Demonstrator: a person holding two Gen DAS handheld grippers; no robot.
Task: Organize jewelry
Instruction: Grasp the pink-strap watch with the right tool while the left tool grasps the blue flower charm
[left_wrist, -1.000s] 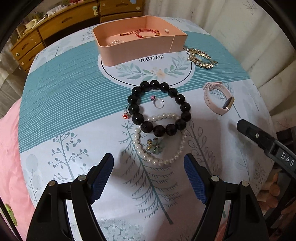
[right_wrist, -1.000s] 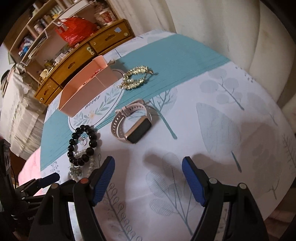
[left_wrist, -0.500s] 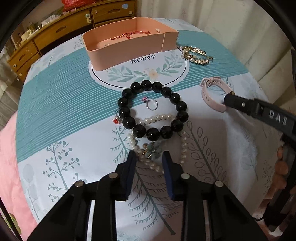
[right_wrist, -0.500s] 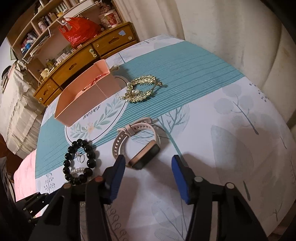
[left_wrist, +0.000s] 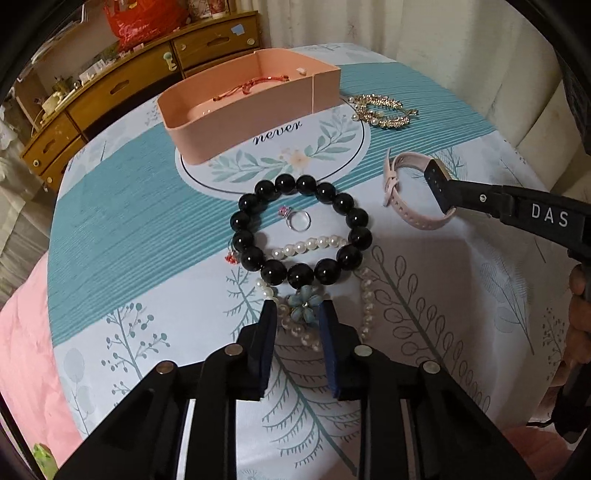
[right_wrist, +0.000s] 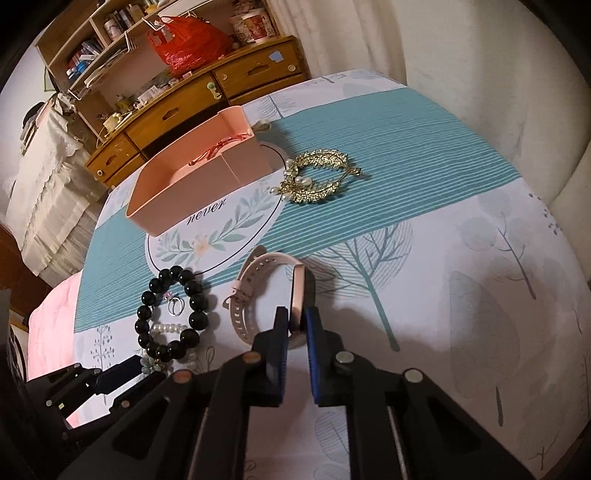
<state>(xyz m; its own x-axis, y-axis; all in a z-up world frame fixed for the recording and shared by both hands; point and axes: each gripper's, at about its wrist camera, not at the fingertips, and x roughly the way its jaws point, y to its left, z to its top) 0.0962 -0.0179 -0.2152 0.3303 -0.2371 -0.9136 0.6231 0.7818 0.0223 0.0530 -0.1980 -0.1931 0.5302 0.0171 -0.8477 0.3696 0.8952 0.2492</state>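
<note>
Nearest, the left claw has just closed on the pearl bracelet at its flower charm. The right claw has just clamped the pink watch. Both pieces lie on the surface, gripped for transfer to the far pink tray.

Dim, warm indoor light; soft shadows on the tablecloth; sharp centre, strong fisheye bending and dark corner vignetting.
</note>
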